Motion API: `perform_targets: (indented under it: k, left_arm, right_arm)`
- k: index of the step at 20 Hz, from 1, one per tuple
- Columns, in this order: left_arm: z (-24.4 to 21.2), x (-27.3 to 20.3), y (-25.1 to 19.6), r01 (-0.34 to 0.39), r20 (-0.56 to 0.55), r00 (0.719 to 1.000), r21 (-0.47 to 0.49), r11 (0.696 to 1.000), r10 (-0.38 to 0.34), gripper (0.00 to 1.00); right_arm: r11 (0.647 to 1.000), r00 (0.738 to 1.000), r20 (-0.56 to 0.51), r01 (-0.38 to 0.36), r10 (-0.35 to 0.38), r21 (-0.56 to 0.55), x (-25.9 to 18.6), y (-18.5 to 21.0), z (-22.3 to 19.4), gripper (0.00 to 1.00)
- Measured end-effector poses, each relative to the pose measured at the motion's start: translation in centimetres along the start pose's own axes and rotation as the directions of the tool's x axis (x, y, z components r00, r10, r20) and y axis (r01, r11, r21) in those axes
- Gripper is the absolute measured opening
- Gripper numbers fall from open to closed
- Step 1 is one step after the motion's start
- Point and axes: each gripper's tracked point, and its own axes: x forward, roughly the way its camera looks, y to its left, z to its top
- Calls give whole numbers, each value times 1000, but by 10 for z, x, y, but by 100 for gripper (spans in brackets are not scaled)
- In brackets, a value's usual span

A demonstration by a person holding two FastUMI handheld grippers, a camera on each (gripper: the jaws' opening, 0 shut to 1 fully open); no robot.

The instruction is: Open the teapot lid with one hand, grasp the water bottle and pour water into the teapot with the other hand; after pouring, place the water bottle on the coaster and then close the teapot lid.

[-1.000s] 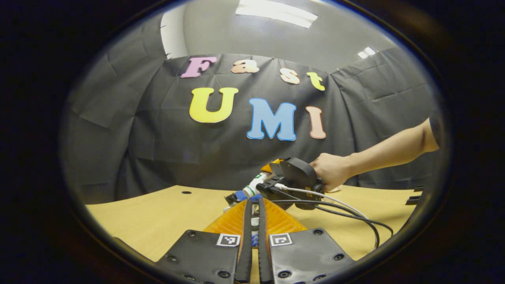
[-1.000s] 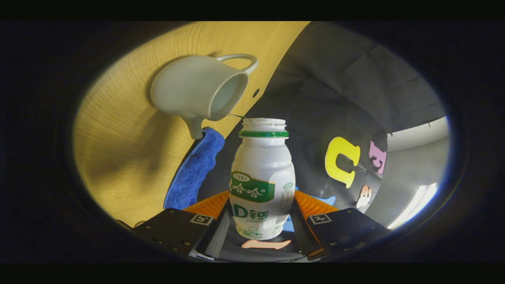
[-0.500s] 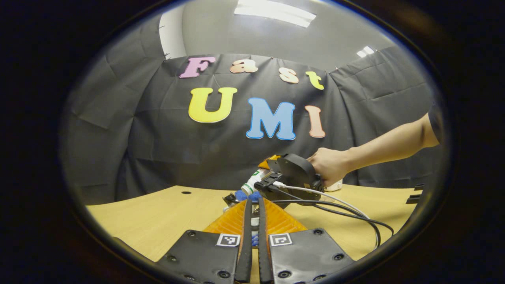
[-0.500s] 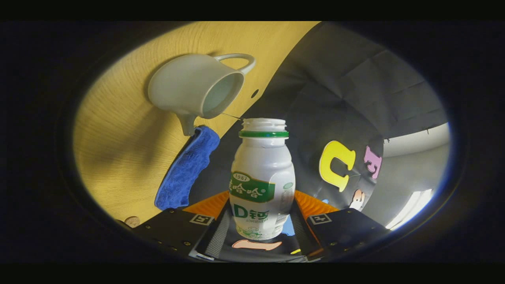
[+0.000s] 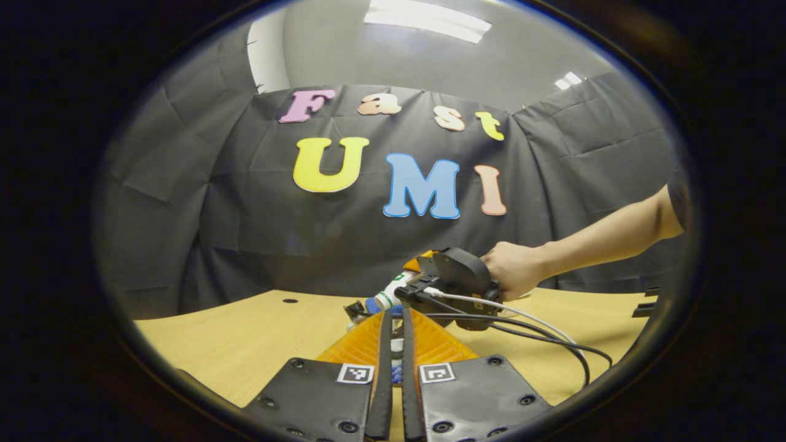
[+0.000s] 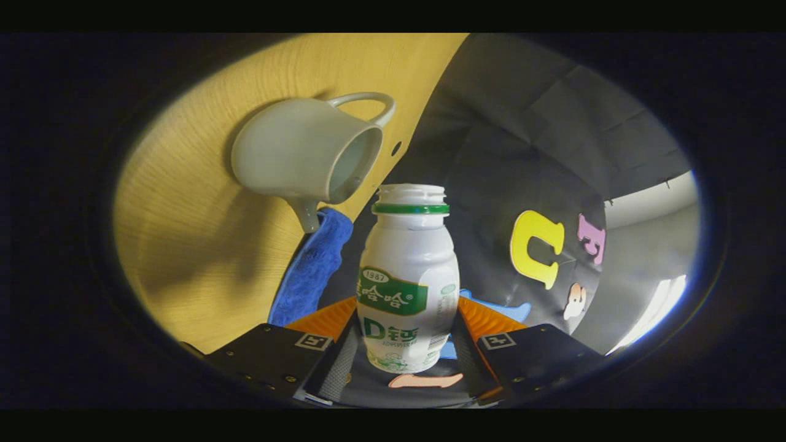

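Observation:
In the right gripper view my right gripper (image 6: 408, 322) is shut on a white water bottle (image 6: 408, 276) with a green label and an uncapped neck. The bottle is tipped, its mouth close to the open mouth of a white teapot (image 6: 295, 156) that stands lidless on the table. A blue fuzzy coaster (image 6: 313, 264) lies beside the spout. In the left gripper view my left gripper (image 5: 394, 319) is almost closed on a small white piece, apparently the teapot lid (image 5: 397, 347). Beyond it a hand (image 5: 516, 273) holds the right gripper (image 5: 457, 279) with the tilted bottle (image 5: 390, 294).
The light wooden table (image 5: 245, 334) stretches to the left with a small round hole (image 5: 290, 300) near the back. Black and white cables (image 5: 540, 334) trail from the right gripper across the table on the right. Black cloth walls the booth behind.
A thin thread of water ran from the bottle's mouth to the teapot before; now none shows. The right gripper rose slightly, then came back down. The left gripper stayed put.

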Motion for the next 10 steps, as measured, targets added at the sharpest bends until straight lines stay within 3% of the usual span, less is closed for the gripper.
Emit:
perform_targets:
  k: [3, 6, 7, 9, 10]
  left_arm:
    - [-1, -1, 1, -5, -1, 1000, -5, 1000, 5, 17]
    - [0, -1, 2, -14, 8, 1000, -2, 1000, 14, 13]
    - [-2, -1, 3, -18, 7, 1000, -1, 1000, 18, 13]
    - [-11, 4, 1, -23, -12, 1000, -19, 1000, 23, 17]
    - [-12, 9, -1, -23, -20, 1000, -14, 1000, 23, 17]
  right_arm:
    - [994, 999, -5, -48, 49, 102, 2, 8, -4, 73]
    - [932, 990, -2, -132, 141, 337, 6, 27, -12, 73]
    - [900, 988, 3, -140, 152, 413, 5, 30, -12, 73]
    - [791, 985, 18, -150, 174, 593, 2, 38, -17, 73]
    - [717, 982, 24, -153, 187, 680, -1, 38, -22, 73]
